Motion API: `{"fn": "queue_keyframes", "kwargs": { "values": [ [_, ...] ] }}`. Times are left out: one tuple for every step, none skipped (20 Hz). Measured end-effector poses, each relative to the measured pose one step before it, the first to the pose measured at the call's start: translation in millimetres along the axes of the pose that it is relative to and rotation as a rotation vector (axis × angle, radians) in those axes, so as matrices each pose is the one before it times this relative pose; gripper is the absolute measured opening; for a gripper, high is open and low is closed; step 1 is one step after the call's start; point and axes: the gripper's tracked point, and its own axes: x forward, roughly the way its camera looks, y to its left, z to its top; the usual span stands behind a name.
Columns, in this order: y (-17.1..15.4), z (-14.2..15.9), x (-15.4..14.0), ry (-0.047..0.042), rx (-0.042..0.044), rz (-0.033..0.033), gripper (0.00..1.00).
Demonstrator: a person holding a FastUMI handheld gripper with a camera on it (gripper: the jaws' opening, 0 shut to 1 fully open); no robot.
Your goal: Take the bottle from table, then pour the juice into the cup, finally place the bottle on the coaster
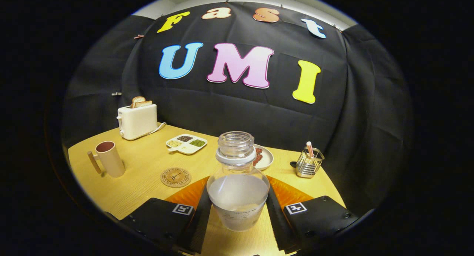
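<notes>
A clear bottle (238, 182) with no cap stands upright between my fingers, holding pale juice up to about half its height. My gripper (237, 198) is shut on the bottle, with both ribbed black pads (203, 211) pressed against its lower sides. Whether its base rests on the wooden table (148, 163) I cannot tell. A beige cup (110, 159) with a handle stands beyond the left finger, far to the left. A round cork coaster (176, 177) lies between the cup and the bottle, just ahead of the left finger.
A white toaster (137, 120) with bread slices sits at the back left, its cord trailing right. A divided white tray (186, 143) of seeds lies behind the coaster. A plate (266, 158) with reddish food is behind the bottle. A wire holder (309, 163) stands right.
</notes>
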Motion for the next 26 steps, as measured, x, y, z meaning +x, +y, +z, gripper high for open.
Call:
{"fn": "queue_keyframes", "kwargs": {
  "values": [
    [5.07,11.35,-0.01,-0.00898,-0.02098,0.00618,0.74],
    [6.37,11.33,-1.04,-0.01117,-0.02305,0.0061,0.75],
    [7.71,12.13,-0.34,-0.01323,-0.02515,0.00762,0.75],
    [8.17,11.13,-0.49,-0.01242,-0.02846,0.00722,0.75],
    [9.08,11.21,1.09,-0.01188,-0.03023,0.00713,0.74],
    [9.74,9.08,-0.19,-0.00698,-0.02885,0.00562,0.75],
    [9.92,8.92,2.21,-0.00298,-0.02498,0.00498,0.75],
    [10.21,6.75,2.19,-0.00022,-0.02308,0.00414,0.75],
    [10.39,7.16,3.04,0.00018,-0.02523,0.00539,0.75],
    [10.25,7.3,2.54,-0.00435,-0.03004,0.00556,0.75],
    [9.81,9.06,3.62,-0.00631,-0.04022,0.00361,0.75],
    [7.74,6.34,3.65,-0.00656,-0.03247,0.00298,0.74],
    [8.69,5.5,4.81,0.00076,-0.03095,0.00379,0.75],
    [7.87,2.55,5.91,0.01083,-0.02669,-0.00174,0.75],
    [6.1,0.64,4.4,0.01678,-0.02246,-0.00747,0.75],
    [6.16,2.4,4.39,0.00971,-0.01317,-0.00704,0.75],
    [5.96,3.48,4.82,0.00565,-0.01228,-0.00823,0.75],
    [6.18,3.55,4.22,0.00298,-0.02376,-0.00636,0.75],
    [5.85,2.9,3.84,0.00107,-0.03658,-0.00711,0.75],
    [5.22,1.84,3.68,-0.00117,-0.04076,-0.00526,0.74],
    [6.9,0.87,3.56,0.00084,-0.03597,0.00109,0.74],
    [7.75,0.49,2.9,0.00288,-0.02808,0.00733,0.75],
    [8.85,1.31,4.25,-0.00094,-0.02402,0.01091,0.75],
    [6.23,-1.0,3.7,0.00474,-0.01591,0.00697,0.74],
    [5.66,-2.16,3.29,0.00906,-0.01192,0.00643,0.74],
    [4.34,-1.59,3.39,0.00963,-0.01661,0.00308,0.74]
  ]
}}
